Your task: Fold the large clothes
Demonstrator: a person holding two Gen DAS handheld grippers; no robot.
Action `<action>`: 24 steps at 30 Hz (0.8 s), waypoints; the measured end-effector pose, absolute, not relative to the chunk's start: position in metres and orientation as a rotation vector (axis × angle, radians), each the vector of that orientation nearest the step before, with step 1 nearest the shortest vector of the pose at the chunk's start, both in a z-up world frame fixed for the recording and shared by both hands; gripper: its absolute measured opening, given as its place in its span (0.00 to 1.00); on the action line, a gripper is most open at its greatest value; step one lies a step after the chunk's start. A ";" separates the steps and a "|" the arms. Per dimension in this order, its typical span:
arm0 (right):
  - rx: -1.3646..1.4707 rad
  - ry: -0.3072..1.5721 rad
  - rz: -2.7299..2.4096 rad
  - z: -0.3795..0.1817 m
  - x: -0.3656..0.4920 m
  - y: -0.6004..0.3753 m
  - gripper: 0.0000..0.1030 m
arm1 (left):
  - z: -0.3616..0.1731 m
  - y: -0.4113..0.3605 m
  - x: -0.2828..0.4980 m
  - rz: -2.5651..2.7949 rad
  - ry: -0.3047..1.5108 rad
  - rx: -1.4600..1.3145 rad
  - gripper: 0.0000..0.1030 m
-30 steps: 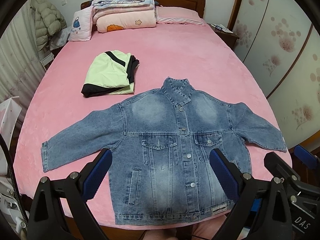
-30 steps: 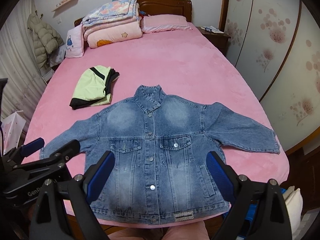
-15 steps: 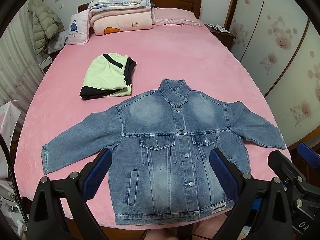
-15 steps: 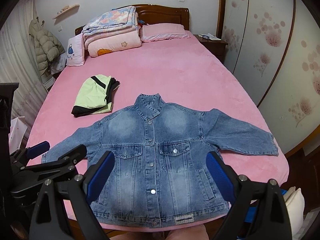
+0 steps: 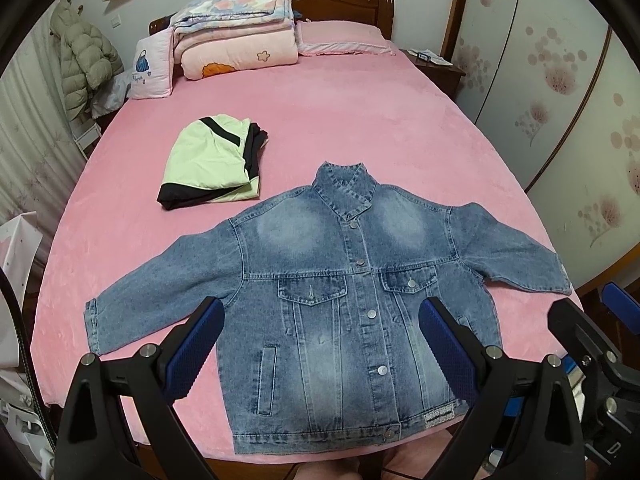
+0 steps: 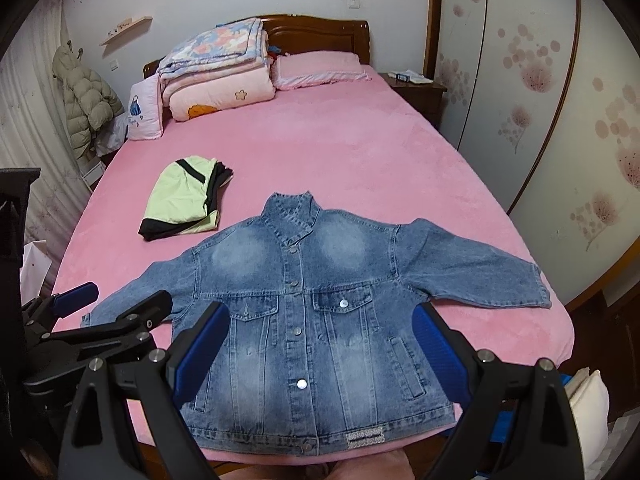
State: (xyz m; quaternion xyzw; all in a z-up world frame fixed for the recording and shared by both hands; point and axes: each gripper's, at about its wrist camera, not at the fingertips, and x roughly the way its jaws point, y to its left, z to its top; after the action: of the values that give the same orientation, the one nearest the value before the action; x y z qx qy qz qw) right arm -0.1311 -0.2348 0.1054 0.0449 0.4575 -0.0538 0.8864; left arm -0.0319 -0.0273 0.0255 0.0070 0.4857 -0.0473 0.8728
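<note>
The left gripper [image 5: 318,344] is hovering above the lower front of the denim jacket [image 5: 340,296], its blue pads spread wide and pinching nothing. The right gripper [image 6: 320,348] is hanging alongside it, equally spread and empty, over the jacket's hem and pockets. Compared with a second ago, both cameras are tipping up and drawing back slightly: more of the wall and shelves is showing above the headboard, and the jacket is sitting lower in each view. The garment itself is not shifting at all.

The jacket is lying flat and buttoned, front up, at the foot of the bed [image 5: 360,120], collar pointing toward the pillows, hem at the near edge, both sleeves stretched out to the sides. Just beyond its left shoulder, a folded green and black garment [image 5: 212,164] is resting apart from it, probably one already done.

So no fold is started yet; the person seems to be sizing things up. A likely next move is reaching outward for a sleeve, each gripper taking its own side.
</note>
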 end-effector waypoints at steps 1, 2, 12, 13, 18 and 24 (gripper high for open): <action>0.091 0.945 -0.114 0.107 -0.132 -0.236 0.91 | 0.026 -0.029 -0.031 -0.102 1.013 0.015 0.94; 0.089 0.941 -0.118 0.107 -0.133 -0.238 0.91 | 0.026 -0.031 -0.031 -0.106 1.013 0.016 0.94; 0.138 0.940 -0.112 0.107 -0.128 -0.263 0.91 | 0.041 -0.053 -0.028 -0.082 0.960 0.063 0.94; 0.141 0.933 -0.102 0.108 -0.126 -0.266 0.91 | 0.044 -0.057 -0.027 -0.072 0.948 0.065 0.94; 0.130 0.898 -0.040 0.113 -0.118 -0.284 0.91 | 0.051 -0.078 -0.021 -0.033 0.929 0.062 0.94; 0.116 0.863 -0.007 0.118 -0.109 -0.323 0.91 | 0.062 -0.123 -0.011 0.003 0.893 0.086 0.94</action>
State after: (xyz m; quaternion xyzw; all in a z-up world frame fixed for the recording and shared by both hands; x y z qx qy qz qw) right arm -0.1090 -0.3226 0.1177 0.0560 0.4178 -0.0034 0.9068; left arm -0.0109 -0.1228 0.0618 0.0413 0.4317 0.0014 0.9011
